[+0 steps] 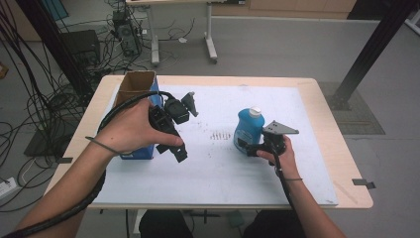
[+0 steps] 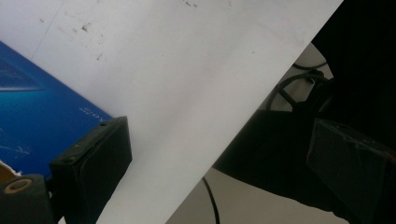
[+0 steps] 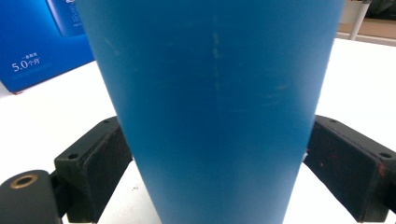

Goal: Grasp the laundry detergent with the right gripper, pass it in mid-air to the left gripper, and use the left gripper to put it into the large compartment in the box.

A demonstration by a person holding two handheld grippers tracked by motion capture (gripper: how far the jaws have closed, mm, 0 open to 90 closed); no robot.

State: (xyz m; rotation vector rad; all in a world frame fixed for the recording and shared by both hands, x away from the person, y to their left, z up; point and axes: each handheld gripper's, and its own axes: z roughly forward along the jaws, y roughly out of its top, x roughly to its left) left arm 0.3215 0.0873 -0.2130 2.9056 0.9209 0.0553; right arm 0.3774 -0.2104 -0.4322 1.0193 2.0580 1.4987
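High view gave the whole layout: table (image 1: 341, 163) w/ white sheet (image 1: 218, 168), left gripper (image 1: 171, 131) up by a blue box (image 1: 141, 151), right gripper (image 1: 252, 148) at a blue bottle (image 1: 247, 128) w/ white cap (image 1: 254, 111); the gripper views added the close-up jaw detail. Right gripper view showed the bottle (image 3: 215, 107) standing upright on the sheet, mid-table, its body between the two jaws; pads pressed against both sides low down, so right gripper (image 3: 215, 186) was gripping the bottle; right hand (image 1: 283, 157) behind it, grey plate on top. Left gripper view showed left gripper (image 2: 219, 172) w/ jaws wide apart, nothing between them; one jaw just beside the blue box (image 2: 32, 126), touching or not couldn't be told; sheet (image 2: 187, 84) edge and dark stuff below the table past it. Left hand (image 1: 130, 130) held that gripper above the sheet, cable trailing back along the forearm. Box stood at the sheet's left, open cardboard top, well apart from the bottle; bare sheet w/ faint smudges (image 1: 218, 135) between them; nothing blocking either gripper. Floor beyond had cables (image 1: 44, 99) and desk legs (image 1: 210, 44).
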